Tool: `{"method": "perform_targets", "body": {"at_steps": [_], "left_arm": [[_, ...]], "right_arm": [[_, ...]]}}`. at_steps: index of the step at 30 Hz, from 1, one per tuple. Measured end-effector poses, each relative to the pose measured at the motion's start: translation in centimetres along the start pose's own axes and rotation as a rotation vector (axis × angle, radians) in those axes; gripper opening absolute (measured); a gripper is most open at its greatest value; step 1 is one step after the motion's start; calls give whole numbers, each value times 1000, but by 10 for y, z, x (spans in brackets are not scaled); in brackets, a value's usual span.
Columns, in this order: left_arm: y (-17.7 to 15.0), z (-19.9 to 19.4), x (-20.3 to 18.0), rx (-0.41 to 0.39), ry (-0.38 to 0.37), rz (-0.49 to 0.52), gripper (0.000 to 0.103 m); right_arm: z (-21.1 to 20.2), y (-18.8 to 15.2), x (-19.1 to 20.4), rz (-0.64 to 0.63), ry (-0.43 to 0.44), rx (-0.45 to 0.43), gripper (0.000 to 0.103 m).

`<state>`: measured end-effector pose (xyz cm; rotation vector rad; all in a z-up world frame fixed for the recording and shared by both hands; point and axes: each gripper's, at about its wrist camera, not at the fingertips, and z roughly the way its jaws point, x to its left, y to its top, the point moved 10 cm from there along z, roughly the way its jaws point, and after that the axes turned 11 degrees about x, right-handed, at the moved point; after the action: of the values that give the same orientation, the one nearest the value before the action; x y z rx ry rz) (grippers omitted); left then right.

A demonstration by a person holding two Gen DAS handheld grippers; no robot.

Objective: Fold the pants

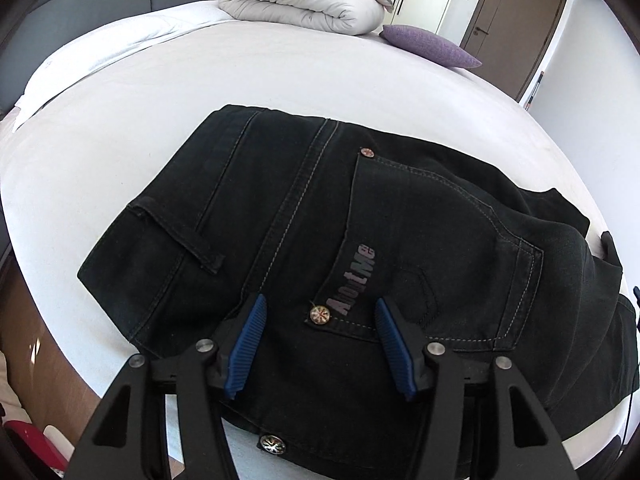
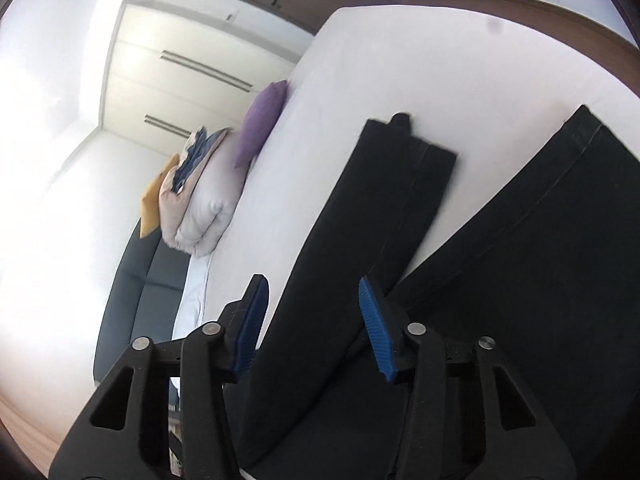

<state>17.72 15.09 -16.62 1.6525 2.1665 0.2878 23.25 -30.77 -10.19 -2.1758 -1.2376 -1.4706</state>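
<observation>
Black jeans lie on the white bed, seat side up, with a back pocket, rivets and an "AboutMe" label showing. My left gripper is open just above the waistband area, its blue pads on either side of a rivet, holding nothing. In the right wrist view, which is rolled sideways, the two legs lie spread apart on the sheet, hems at the far end. My right gripper is open over the upper part of one leg, holding nothing.
A rolled duvet and a purple cushion lie at the head of the bed; both also show in the right wrist view. A grey headboard stands behind. The bed's near edge and wooden floor are at lower left.
</observation>
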Motion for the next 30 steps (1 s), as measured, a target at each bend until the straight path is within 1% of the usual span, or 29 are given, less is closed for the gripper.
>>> {"method": "perform_targets", "body": {"at_steps": [1,4,5,6,7,8,11,15,16,17,19,20,23,25,27,29,30], "left_arm": [[0,0,0,0,-2,0,59],[-3,0,2,0,-13,-3,59],[-4,-1,4,0,-15,-3,59],[-6,-2,7,0,-16,-2,59],[-7,-3,7,-1,-15,-1,59],[-6,-3,7,-1,-14,-1,59],[-7,-4,9,-1,-15,3,59],[-6,-3,7,-4,-21,1,59],[-7,-3,8,-4,-22,1,59],[-7,-3,8,-4,-22,1,59],[-7,-3,8,-4,-23,1,59],[-7,-3,8,-5,-25,0,59],[-7,-4,8,-6,-24,1,59],[-7,-4,8,-7,-28,-2,59],[-7,-5,9,-8,-33,-4,59],[-8,-5,9,-9,-36,-5,59],[-8,-5,10,-9,-37,-7,59]], "right_arm": [[2,11,-9,37,4,-1,44],[7,35,-49,171,-23,-1,44],[11,42,-60,196,-22,7,43],[13,42,-74,216,-45,20,40],[16,44,-81,234,-73,25,33],[20,45,-88,249,-95,34,32],[35,48,-90,250,-106,58,32],[48,59,-91,276,-85,51,32],[51,65,-92,272,-79,45,29],[54,70,-91,266,-78,43,20],[56,75,-91,263,-88,37,6],[53,76,-90,253,-93,27,4],[32,77,-74,188,-114,-13,2],[2,74,-51,139,-117,-46,2],[-34,68,-27,97,-98,-95,2],[-72,55,-13,75,-76,-143,2],[-88,44,-10,71,-81,-159,2]]}}
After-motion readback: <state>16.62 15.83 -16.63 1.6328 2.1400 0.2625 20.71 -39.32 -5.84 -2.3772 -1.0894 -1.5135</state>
